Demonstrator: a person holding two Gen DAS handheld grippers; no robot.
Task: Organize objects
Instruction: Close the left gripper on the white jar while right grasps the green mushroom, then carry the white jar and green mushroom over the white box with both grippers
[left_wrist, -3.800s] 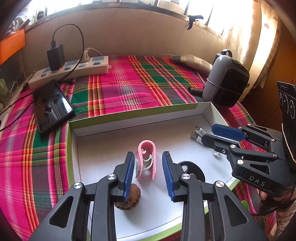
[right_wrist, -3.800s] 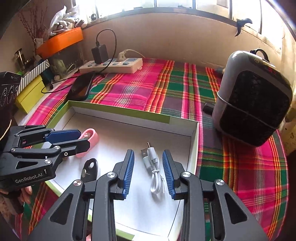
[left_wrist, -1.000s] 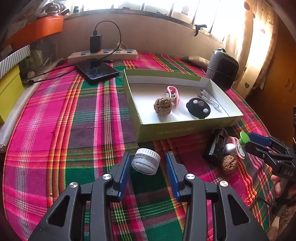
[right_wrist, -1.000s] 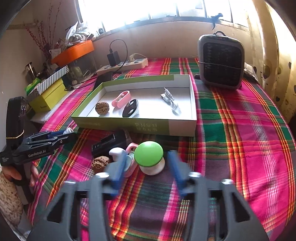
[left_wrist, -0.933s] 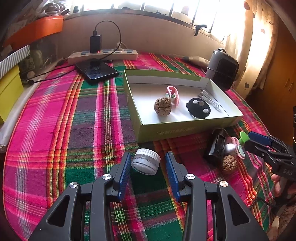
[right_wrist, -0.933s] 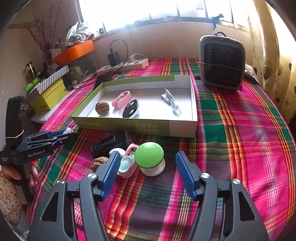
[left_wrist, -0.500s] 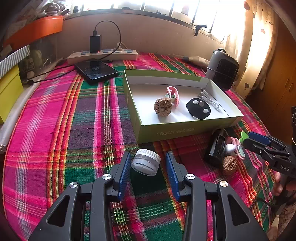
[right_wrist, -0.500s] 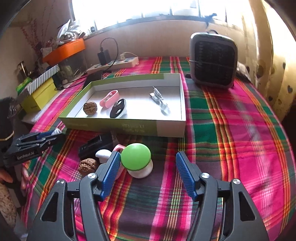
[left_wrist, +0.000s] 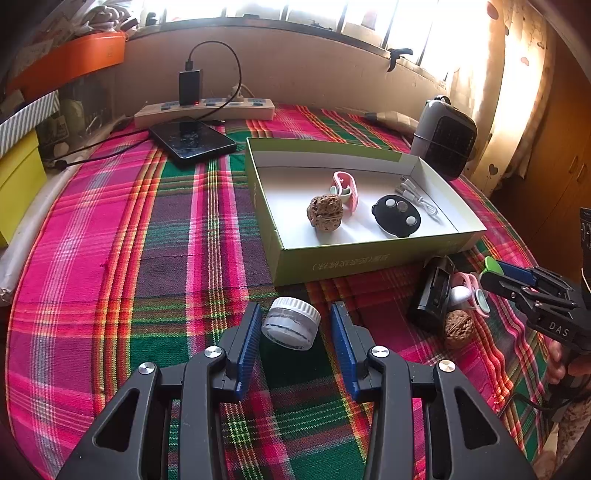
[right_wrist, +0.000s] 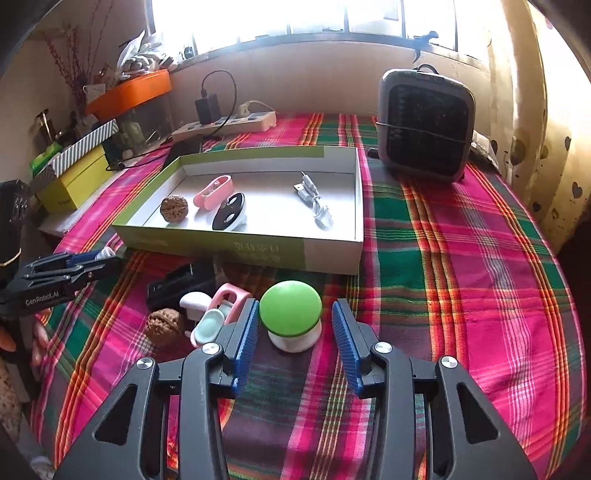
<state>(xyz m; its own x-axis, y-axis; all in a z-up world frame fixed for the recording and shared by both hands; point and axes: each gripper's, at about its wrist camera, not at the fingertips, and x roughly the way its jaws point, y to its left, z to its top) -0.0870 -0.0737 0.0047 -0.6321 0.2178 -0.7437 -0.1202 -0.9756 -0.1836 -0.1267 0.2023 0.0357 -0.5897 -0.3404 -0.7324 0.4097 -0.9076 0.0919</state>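
Note:
My left gripper (left_wrist: 293, 338) holds a small white-capped jar (left_wrist: 291, 323), tilted, above the plaid cloth; the pads touch its sides. My right gripper (right_wrist: 293, 336) is open around a green-domed white mushroom object (right_wrist: 291, 314) standing on the cloth, with small gaps to both pads. The green-sided box (left_wrist: 369, 254) holds a walnut (left_wrist: 325, 213), a pink clip (left_wrist: 345, 186), a black disc (left_wrist: 397, 220) and a white cable (left_wrist: 419, 197). In front of the box lie a black block (right_wrist: 181, 282), a walnut (right_wrist: 164, 326) and a pink and white clip (right_wrist: 218, 310).
A grey fan heater (right_wrist: 424, 127) stands at the back right. A power strip (left_wrist: 205, 109) and a phone (left_wrist: 192, 140) lie at the back left. Yellow and orange boxes (right_wrist: 74, 177) stand at the left edge.
My right gripper's jaws opened wide, moved forward around the green mushroom object and narrowed. My left gripper stayed closed on the jar, nearly still.

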